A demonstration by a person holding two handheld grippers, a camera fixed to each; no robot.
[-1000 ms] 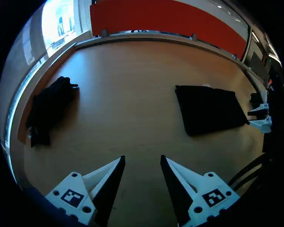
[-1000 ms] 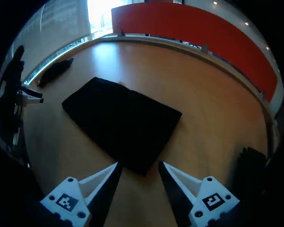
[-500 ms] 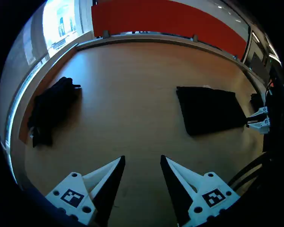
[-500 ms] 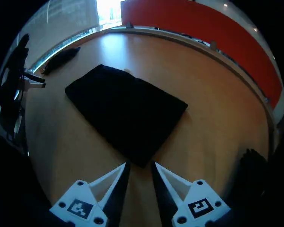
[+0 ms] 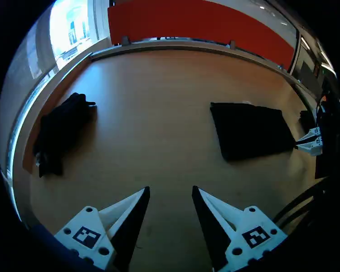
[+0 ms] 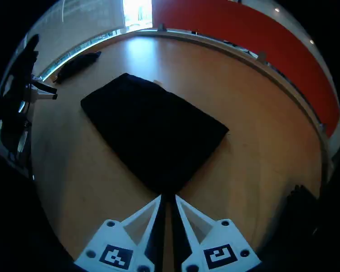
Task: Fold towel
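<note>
On a broad wooden table (image 6: 260, 136), in the right gripper view: showing a folded black towel (image 6: 152, 136) lying flat and running diagonally away from the camera. Pressing the right gripper (image 6: 167, 199) onto the towel's nearest corner, jaws closed on the cloth with just a thin slit between them. Showing a red panel (image 6: 251, 31) standing along the table's far edge.

In the left gripper view: holding the left gripper (image 5: 170, 192) low over bare wood, jaws spread wide and gripping nothing. Showing the towel lying ahead and to the right, well apart from these jaws. Showing the right gripper at the far right, its tips touching the towel's right-hand corner. Showing a dark crumpled bundle of cloth (image 5: 59, 129) lying at the left near the table's edge, well apart from the towel. Showing a bright window (image 5: 72, 27) glowing at the upper left.
</note>
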